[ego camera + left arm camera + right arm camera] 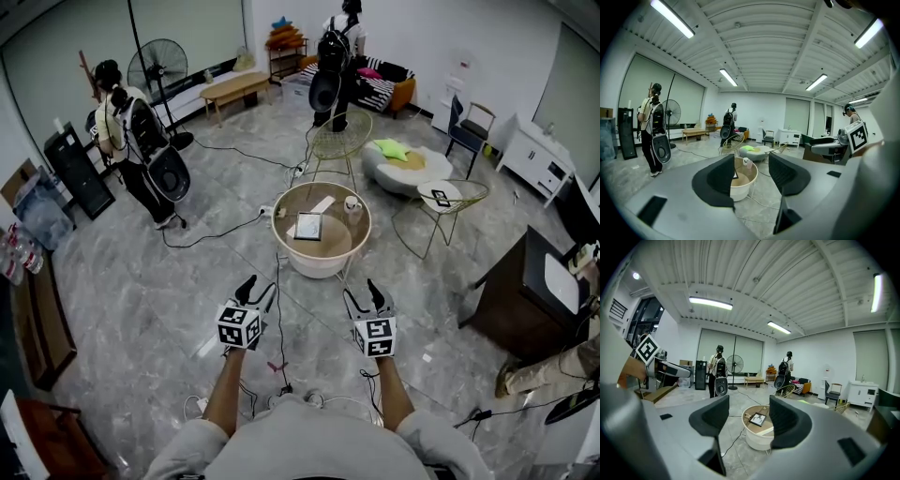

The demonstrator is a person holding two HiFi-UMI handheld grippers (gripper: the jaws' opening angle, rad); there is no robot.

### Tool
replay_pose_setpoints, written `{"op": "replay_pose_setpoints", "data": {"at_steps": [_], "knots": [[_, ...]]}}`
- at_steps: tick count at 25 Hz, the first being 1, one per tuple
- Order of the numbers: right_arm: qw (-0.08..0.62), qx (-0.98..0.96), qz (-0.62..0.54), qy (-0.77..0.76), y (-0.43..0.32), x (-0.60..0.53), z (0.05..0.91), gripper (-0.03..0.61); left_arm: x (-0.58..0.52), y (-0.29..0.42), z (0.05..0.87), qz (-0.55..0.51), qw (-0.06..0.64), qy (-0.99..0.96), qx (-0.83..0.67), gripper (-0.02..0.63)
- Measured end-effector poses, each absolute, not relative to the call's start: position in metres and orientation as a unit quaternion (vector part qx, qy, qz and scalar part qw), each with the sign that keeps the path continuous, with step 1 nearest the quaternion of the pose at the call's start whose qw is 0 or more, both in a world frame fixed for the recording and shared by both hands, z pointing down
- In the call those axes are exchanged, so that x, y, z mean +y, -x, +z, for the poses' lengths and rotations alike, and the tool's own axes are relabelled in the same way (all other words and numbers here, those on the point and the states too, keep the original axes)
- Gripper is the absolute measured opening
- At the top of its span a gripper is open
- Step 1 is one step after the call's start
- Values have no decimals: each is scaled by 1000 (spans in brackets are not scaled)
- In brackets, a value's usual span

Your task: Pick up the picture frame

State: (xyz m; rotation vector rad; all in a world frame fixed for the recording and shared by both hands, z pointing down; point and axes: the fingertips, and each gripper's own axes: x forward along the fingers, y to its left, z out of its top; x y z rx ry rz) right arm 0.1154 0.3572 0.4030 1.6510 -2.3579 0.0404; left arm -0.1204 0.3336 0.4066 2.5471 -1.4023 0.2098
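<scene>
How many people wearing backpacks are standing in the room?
2: one person left, beside the fan; the other person at the back, near the sofa. Others may be hidden.

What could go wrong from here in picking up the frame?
1. A cable crosses the floor before the table: a trip hazard.
2. The frame seems to lie flat, so jaws may slip off its edge.
3. The mug stands close by; the right gripper could knock it.
</scene>
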Motion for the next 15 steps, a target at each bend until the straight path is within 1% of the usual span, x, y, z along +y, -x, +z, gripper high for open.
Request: {"op": "replay_pose_setpoints", "data": {"at_steps": [10,15], "knots": [[124,-814,24,-566,-152,349,414,244,329,100,415,83,114,-861,-488,212],[126,-817,29,-562,-154,334,421,244,311,94,420,80,119,-860,-490,212]]}}
